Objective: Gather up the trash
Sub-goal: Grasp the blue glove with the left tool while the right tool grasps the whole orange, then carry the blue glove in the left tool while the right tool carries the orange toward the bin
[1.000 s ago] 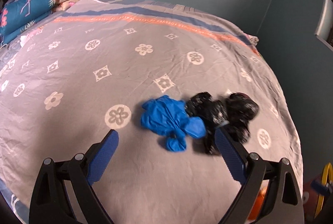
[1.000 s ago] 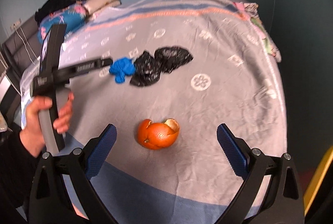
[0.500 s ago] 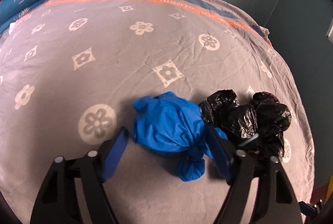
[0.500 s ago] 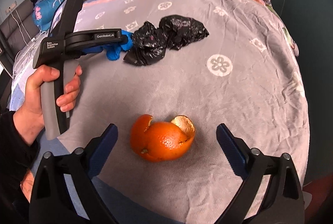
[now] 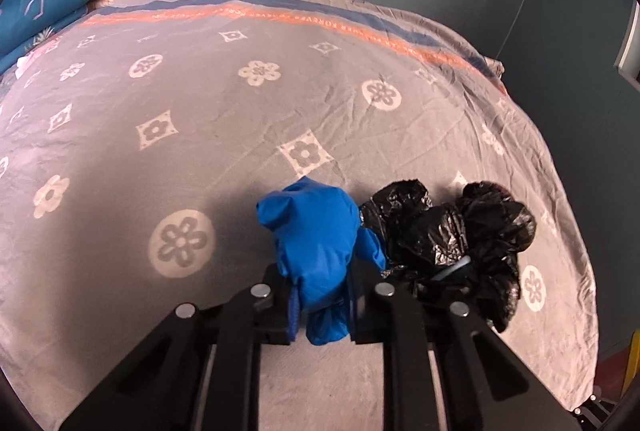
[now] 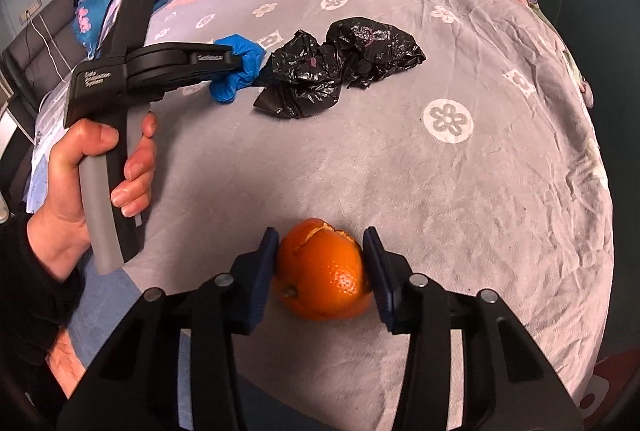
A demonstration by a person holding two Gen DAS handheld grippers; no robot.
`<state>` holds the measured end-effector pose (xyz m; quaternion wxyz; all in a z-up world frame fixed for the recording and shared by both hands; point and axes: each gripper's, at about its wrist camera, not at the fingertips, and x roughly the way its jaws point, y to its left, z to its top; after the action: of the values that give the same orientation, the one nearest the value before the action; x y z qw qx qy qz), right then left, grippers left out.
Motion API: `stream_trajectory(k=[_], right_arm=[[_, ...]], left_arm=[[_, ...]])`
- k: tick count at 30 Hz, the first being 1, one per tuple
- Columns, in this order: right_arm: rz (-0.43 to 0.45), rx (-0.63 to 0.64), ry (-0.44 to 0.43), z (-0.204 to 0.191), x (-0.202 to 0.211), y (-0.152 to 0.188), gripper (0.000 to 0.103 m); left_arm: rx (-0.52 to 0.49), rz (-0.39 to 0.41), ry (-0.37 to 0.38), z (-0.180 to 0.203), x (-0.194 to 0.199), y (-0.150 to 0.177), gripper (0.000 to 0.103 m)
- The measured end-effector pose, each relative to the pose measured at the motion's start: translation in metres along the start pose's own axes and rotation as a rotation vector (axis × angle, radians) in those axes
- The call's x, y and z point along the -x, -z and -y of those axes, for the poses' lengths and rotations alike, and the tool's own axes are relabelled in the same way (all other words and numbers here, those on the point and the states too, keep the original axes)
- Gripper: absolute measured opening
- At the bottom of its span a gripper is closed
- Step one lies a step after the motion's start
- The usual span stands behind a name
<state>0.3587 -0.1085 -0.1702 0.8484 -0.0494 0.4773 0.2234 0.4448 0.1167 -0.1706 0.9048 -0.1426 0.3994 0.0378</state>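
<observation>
A crumpled blue glove [image 5: 316,231] lies on the grey flowered bedspread [image 5: 200,135]. My left gripper [image 5: 322,295] is closing on it, and both pads press the glove's lower part. Two crumpled black plastic bags [image 5: 448,231] touch the glove on its right. In the right wrist view an orange peel [image 6: 324,271], shaped like a hollow orange, sits between the fingers of my right gripper [image 6: 322,255]. Its jaws are closing and the pads touch the peel's sides. That view also shows the left gripper [image 6: 230,65] on the glove [image 6: 244,55], beside the bags [image 6: 340,63].
A person's hand [image 6: 92,167] in a dark sleeve holds the left gripper's handle. Folded pillows and quilts [image 5: 36,3] are piled at the bed's far left. The bed's edge drops off on the right, close to a blue-grey wall [image 5: 560,31].
Both grippers came down and went from wide open to closed: the left around the blue glove, the right around the orange peel. The glove is squeezed narrower than before.
</observation>
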Motion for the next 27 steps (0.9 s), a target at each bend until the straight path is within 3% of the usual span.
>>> stream_trajectory(k=[13,27], right_arm=[[0.066,-0.015,-0.039,-0.007,0.063,-0.005,0.036],[0.127,-0.01,-0.038,-0.025,0.147,0.026,0.036]], left_arm=[[0.038,0.033,0.042,-0.021,0.078,0.016,0.015],[0.011,0.065,0.083,-0.016,0.16,0.055,0.015]])
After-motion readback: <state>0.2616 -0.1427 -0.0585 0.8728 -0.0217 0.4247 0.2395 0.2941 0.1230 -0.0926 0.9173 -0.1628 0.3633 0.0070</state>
